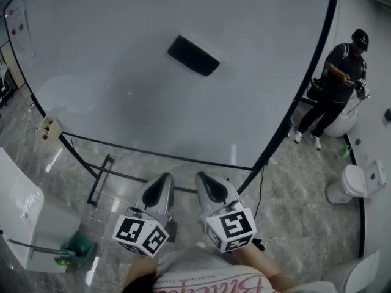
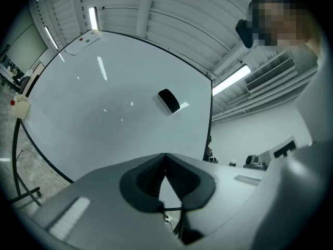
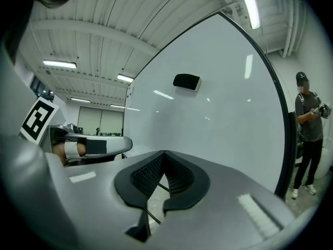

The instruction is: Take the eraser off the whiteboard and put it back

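at the left edge of the head view a small beige box (image 1: 49, 127) hangs on the frame of the whiteboard (image 1: 110, 72), and a green item (image 1: 80, 247) sits on the floor (image 1: 293, 218) in the lower left. the board fills the upper frame. the black eraser (image 1: 193, 55) sticks to it a little right of centre near the top, well apart from both grippers. at bottom centre the left gripper (image 1: 162, 179) points toward the board, jaws closed tip to tip with nothing between them. just beside it the right gripper (image 1: 204, 177) is the same, jaws together and empty. at the far right a person (image 1: 335, 84) in dark clothes stands past the board's edge.
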Motion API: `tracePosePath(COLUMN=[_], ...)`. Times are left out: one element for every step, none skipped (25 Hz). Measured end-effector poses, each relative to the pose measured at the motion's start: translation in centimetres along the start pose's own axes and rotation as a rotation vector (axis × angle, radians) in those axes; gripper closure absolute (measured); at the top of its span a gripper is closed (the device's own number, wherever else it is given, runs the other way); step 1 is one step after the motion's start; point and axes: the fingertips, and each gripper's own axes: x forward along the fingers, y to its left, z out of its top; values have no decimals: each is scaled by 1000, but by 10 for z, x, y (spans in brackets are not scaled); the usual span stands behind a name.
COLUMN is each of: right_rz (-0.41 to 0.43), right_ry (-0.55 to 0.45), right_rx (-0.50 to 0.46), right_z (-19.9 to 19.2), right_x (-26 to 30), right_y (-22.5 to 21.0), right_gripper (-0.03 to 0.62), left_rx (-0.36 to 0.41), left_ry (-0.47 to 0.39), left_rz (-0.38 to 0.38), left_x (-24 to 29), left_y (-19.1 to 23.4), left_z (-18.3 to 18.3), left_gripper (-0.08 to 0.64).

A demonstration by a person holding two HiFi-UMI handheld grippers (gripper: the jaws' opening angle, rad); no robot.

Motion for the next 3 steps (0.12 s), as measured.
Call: tracePosePath(right_rz=[-4, -8, -12], right_ry=[1, 2, 3], right_rx=[0, 1, 2], right_z=[0, 0, -1], right_x=[0, 0, 0], right_y=[-1, -2, -3], right_gripper=[592, 592, 592], left_rx=[0, 0, 0], left_ry=[1, 1, 1], left_rz=[-2, -5, -7], left_x=[0, 1, 1], left_y=[0, -1, -1], left_z=[-1, -1, -1], left_gripper=[560, 560, 560])
